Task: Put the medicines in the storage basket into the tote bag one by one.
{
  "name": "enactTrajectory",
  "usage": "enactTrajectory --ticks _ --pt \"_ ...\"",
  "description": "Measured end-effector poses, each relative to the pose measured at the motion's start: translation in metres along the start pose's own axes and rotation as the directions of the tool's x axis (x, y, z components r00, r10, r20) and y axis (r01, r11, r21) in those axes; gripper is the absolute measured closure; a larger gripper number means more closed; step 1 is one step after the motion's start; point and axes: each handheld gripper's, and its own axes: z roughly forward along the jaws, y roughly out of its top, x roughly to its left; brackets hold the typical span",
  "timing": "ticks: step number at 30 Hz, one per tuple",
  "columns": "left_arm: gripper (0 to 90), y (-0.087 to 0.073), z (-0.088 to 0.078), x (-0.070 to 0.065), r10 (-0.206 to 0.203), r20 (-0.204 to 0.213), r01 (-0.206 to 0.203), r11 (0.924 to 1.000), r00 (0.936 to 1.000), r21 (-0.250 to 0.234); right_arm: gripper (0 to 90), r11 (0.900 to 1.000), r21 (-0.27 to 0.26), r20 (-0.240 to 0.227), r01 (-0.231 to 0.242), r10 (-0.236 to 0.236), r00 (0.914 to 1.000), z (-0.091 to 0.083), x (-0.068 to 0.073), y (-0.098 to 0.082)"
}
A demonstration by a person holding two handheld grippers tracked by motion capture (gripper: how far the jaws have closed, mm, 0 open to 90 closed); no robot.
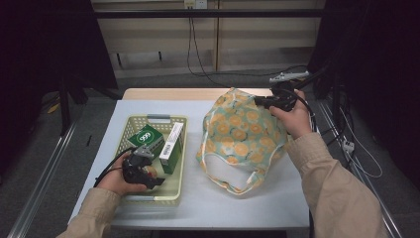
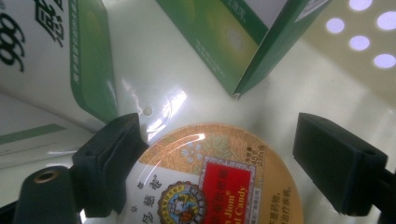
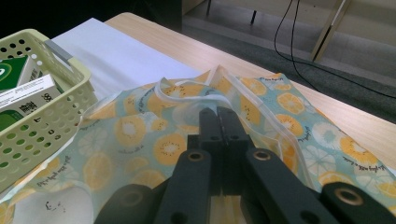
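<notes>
In the basket (image 1: 174,191) at the table's 8 o'clock, two green-and-white boxes (image 1: 172,144) crowd the round candy tin (image 2: 219,182), one at its 10 o'clock, one at 1. The left gripper (image 2: 215,163) straddles that tin, jaws wide, the left jaw against its rim and the right one clear. The right gripper (image 3: 219,126) is clamped tight on the one fruit-print bag (image 1: 242,134) at 3 o'clock.

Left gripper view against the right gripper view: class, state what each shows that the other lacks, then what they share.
Left gripper view: a round candy tin with an orange and red lid lies between the left tool's spread jaws; the left jaw is close against its rim, the right jaw stands apart.

Right gripper view: the right tool is shut on the fruit-print bag, with the wooden table edge and a black cable behind.

Both: the yellow perforated basket and its green and white boxes.
</notes>
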Motion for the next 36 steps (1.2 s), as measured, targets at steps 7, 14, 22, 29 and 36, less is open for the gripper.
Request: enactTrajectory --ticks 7,14,22,29,36 --pt "19.4 0.006 -0.002 -0.003 0.063 0.027 -0.063 0.9979 0.9977 0.013 90.0 1.0 0.0 -0.001 0.0 0.0 1.0 -0.001 0.0 0.001" --pt "6.7 0.02 -0.013 -0.004 0.151 0.124 -0.147 0.9883 0.9808 -0.039 90.0 1.0 0.0 -0.007 -0.001 0.001 1.0 0.002 0.002 0.002" --pt "11.7 0.02 -0.012 -0.003 0.267 0.192 -0.265 0.9636 0.9444 -0.038 90.0 1.0 -0.001 -0.03 0.008 -0.008 0.9995 0.006 0.009 0.005" --pt "13.4 0.018 -0.007 -0.005 0.278 0.168 -0.279 0.9601 0.9459 -0.017 90.0 1.0 -0.002 -0.032 0.008 -0.008 0.9995 0.006 0.01 0.006" --pt "14.1 0.017 0.0 -0.01 0.275 0.138 -0.283 0.9577 0.9516 0.049 90.0 1.0 -0.003 -0.035 0.01 -0.01 0.9993 0.005 0.012 0.006"
